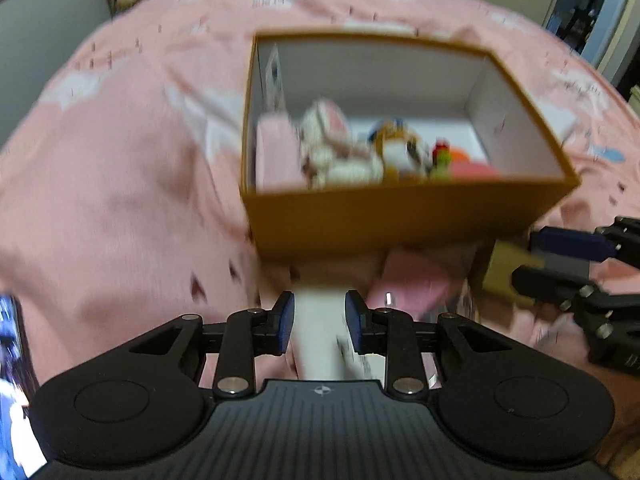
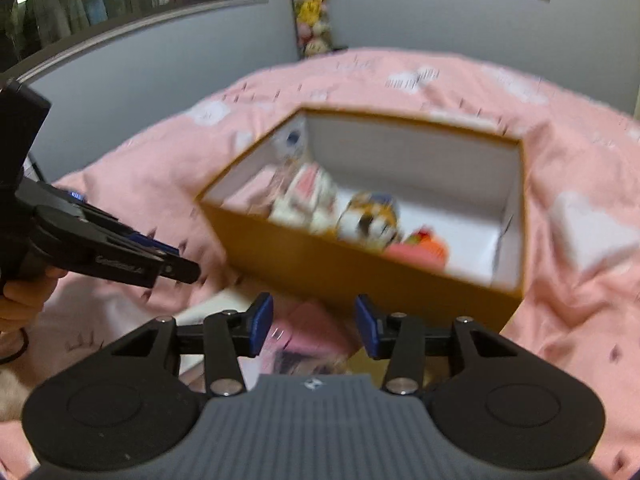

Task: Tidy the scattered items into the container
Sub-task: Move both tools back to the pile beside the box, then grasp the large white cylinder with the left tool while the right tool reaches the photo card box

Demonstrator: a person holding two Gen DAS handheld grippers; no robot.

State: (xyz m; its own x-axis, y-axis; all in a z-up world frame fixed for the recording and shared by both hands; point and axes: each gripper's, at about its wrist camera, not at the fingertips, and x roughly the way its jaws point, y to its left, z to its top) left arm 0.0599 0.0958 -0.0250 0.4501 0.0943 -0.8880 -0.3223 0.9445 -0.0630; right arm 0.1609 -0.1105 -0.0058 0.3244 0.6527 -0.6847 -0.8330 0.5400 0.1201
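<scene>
Left fingers: I see my left gripper (image 1: 320,326) with its blue pads (image 1: 285,322) narrowly parted around a white tube-like item (image 1: 320,336); the pads sit right at its sides, but blur stops me telling whether they truly press it.
Right fingers: my right gripper (image 2: 314,328) has its blue pads (image 2: 262,322) set well apart with nothing between them; a pink flat item (image 2: 304,330) lies on the bedding below the gap.
Other gripper seen: in the left view the right gripper shows at the right edge, just beside the box's lower right corner; in the right view the left gripper shows at the left edge, held by a hand (image 2: 24,300).
Container: the brown cardboard box (image 1: 400,216) stands open in the centre of both views, white inside.
Contents: a white-and-pink plush toy (image 1: 332,148), an orange-and-white plush (image 1: 396,148), a pink pouch (image 1: 276,152) at the left wall, and small red and orange pieces (image 1: 452,156), all blurred.
Surface: I see the pink patterned bedspread (image 1: 120,160) under everything.
Background: stacked plush toys (image 2: 312,12) stand in the room's corner, top centre of the right view.
</scene>
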